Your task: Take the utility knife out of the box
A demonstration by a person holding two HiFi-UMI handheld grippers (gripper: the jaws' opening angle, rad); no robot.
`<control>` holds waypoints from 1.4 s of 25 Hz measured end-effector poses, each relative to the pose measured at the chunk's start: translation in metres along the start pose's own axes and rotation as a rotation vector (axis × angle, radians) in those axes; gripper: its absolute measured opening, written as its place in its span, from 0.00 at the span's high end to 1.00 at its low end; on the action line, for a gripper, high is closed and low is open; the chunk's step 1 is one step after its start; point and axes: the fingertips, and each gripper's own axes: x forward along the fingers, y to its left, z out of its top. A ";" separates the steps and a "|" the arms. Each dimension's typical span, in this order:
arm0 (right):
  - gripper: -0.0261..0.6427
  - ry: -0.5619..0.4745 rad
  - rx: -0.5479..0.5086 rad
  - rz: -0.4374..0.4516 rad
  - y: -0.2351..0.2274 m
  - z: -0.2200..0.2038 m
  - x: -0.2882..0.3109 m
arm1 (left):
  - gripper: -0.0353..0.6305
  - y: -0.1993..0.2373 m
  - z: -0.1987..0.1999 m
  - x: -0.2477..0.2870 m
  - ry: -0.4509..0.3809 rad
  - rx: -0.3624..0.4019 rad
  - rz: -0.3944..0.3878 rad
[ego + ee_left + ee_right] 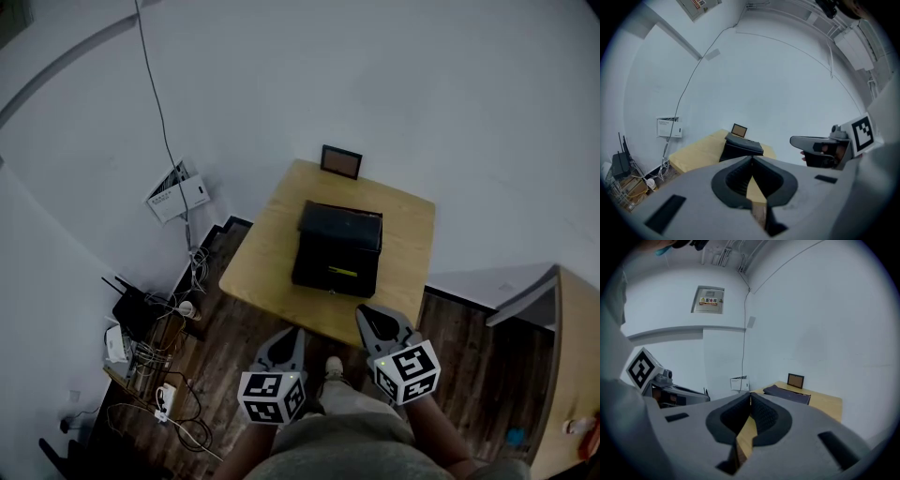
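**Editor:** What sits nearest the camera?

**Photographer:** Two hand-held tools. The left gripper (284, 339) and the right gripper (373, 323) are side by side above a dark wood floor (234, 333). Each has its jaws pressed together with nothing between them. Their marker cubes are closest to the person holding them.

**Editor:** And just ahead of them?

**Photographer:** A pale wooden surface (267, 258), its near edge just beyond both gripper tips. A black box (339, 246) stands on it, ahead of the grippers and a little nearer the right gripper's line. A yellowish strip (342, 272) shows on the side of the box facing the grippers. I cannot tell whether that strip is the utility knife, and no knife can be made out elsewhere.

**Editor:** Past the box?

**Photographer:** A small dark frame (340, 161) stands upright at the surface's far edge, against a plain white wall (394, 75).

**Editor:** What is off to the sides?

**Photographer:** Left of the left gripper, a tangle of cables (159, 370) and a black router (131, 307) lie on the floor. Beyond them is a white wall panel (176, 195), with a thin cable (155, 94) climbing the wall. Right of the right gripper there is a light wooden cabinet (574, 356).
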 end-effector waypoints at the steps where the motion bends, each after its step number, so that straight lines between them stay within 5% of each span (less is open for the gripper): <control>1: 0.96 0.006 -0.007 0.004 -0.007 0.002 0.006 | 0.94 0.002 0.005 0.007 -0.003 -0.001 0.005; 16: 0.96 0.066 -0.062 0.113 -0.087 0.023 0.090 | 0.94 0.022 0.050 0.094 -0.029 -0.048 0.110; 35: 0.96 0.345 -0.192 0.273 -0.102 -0.072 0.191 | 0.94 0.055 0.035 0.128 0.028 -0.125 0.217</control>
